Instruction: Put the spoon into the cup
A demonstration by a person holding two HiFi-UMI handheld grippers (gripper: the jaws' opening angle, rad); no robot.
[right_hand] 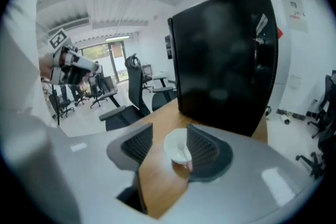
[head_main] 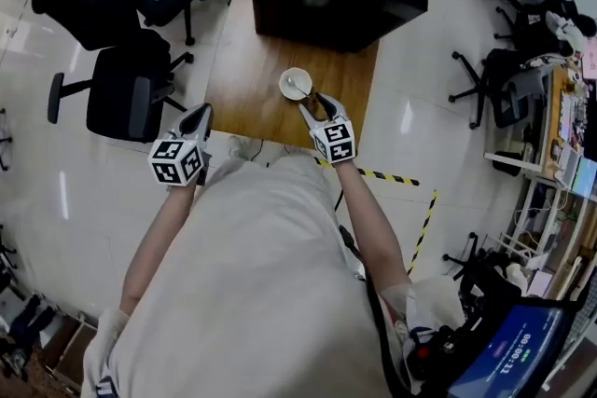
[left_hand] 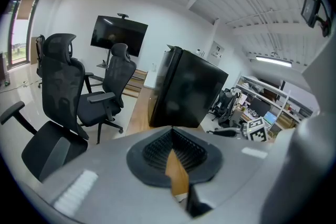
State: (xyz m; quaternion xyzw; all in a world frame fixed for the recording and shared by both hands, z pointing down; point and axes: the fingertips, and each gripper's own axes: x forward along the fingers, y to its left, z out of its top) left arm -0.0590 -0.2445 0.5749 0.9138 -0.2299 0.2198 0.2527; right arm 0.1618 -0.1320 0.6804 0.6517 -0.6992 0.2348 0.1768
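Spoon (head_main: pixel 297 89) lies in cup (head_main: pixel 284 77), clear of tabletop (head_main: pixel 247 79) edges. Right claw (head_main: pixel 315 104) released beside it; left claw (head_main: pixel 199 118) apparently clenched, empty.

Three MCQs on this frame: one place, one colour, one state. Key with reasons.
1. Where is the spoon? A in the cup; B beside the cup; C clamped in jaws.
2. Cup colour? A red; B white; C black.
3. The right gripper jaws? A shut on the spoon; B shut, empty; C apart.
Key: 1 A, the spoon lies inside the cup. 2 B, its wall is plain white. 3 C, the two jaws stand apart, pressing on nothing.
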